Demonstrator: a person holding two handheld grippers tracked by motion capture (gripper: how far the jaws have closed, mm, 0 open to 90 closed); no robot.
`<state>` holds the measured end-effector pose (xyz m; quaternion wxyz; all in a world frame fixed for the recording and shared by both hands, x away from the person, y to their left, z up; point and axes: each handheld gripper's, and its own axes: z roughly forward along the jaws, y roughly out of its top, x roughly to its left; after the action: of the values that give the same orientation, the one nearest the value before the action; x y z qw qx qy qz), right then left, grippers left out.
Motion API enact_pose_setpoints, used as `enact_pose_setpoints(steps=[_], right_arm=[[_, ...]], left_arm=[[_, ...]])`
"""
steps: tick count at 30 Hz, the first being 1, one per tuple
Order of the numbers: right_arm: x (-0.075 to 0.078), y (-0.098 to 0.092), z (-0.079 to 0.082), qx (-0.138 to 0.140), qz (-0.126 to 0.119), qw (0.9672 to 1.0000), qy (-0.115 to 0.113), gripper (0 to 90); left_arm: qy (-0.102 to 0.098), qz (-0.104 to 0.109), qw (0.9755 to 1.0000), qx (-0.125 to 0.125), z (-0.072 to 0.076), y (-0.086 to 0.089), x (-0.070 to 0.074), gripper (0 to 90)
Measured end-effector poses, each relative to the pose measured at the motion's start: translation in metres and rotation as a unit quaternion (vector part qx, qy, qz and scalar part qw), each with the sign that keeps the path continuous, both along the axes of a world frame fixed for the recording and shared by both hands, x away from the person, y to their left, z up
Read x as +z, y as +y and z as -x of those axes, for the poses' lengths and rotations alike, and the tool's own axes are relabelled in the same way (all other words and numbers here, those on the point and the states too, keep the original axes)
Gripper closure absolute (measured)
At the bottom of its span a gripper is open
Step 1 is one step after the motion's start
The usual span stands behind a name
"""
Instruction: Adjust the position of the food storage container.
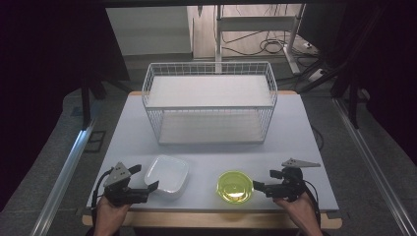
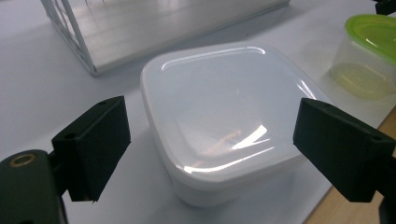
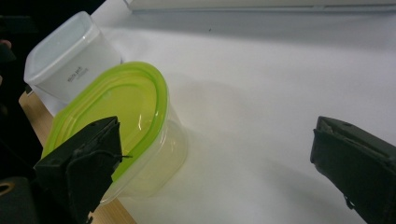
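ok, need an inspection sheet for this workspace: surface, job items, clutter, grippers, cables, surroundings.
Surface: white table, wooden front edge.
Job's things: white square lidded container front left; round tub with green lid front right, both upright and lidded.
Clutter: white wire basket at the back, nothing seen inside.
Grippers: left gripper open beside the white container; right gripper open beside the tub; neither grips.
Cables: black cable trails from the left gripper; floor cables behind the table.
Surroundings: dark curtains, metal frame legs.

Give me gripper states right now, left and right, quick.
Left gripper: open, jaws on either side of the white square container, not pressing on it.
Right gripper: open, holding nothing; the green-lidded round container sits by one jaw.
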<state>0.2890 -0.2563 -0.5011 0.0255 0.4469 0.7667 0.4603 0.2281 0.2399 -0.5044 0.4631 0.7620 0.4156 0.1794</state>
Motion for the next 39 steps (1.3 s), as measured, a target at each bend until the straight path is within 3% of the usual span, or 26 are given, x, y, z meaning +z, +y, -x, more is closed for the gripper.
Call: enact_pose_setpoints(steps=[2, 5, 10, 22, 34, 39], right_arm=[[-0.001, 0.001, -0.001, 0.002, 0.013, 0.9999, 0.005, 3.4], [0.001, 0.003, -0.001, 0.002, 0.027, 0.9996, 0.002, 6.3], [0.005, 0.005, 0.001, -0.002, 0.044, 0.9990, -0.011, 16.4], [0.022, 0.011, 0.010, 0.009, 0.078, 0.9949, -0.063, 47.9], [0.039, 0.046, 0.032, 0.085, 0.103, 0.9854, -0.105, 87.0], [0.039, 0.062, 0.039, 0.119, 0.105, 0.9818, -0.104, 89.7]], left_arm=[[0.006, -0.006, 0.9999, -0.005, 0.000, -0.001, -0.001, 9.9], [-0.006, -0.025, 0.9996, -0.007, 0.002, -0.005, -0.001, 8.6], [-0.023, -0.030, 0.9993, -0.007, 0.003, -0.009, -0.002, 6.3], [-0.032, -0.028, 0.9991, -0.006, 0.004, -0.007, -0.002, 6.1], [-0.021, -0.021, 0.9995, -0.001, 0.003, -0.006, -0.001, 6.5], [-0.017, -0.019, 0.9997, 0.001, 0.003, -0.006, -0.002, 6.7]])
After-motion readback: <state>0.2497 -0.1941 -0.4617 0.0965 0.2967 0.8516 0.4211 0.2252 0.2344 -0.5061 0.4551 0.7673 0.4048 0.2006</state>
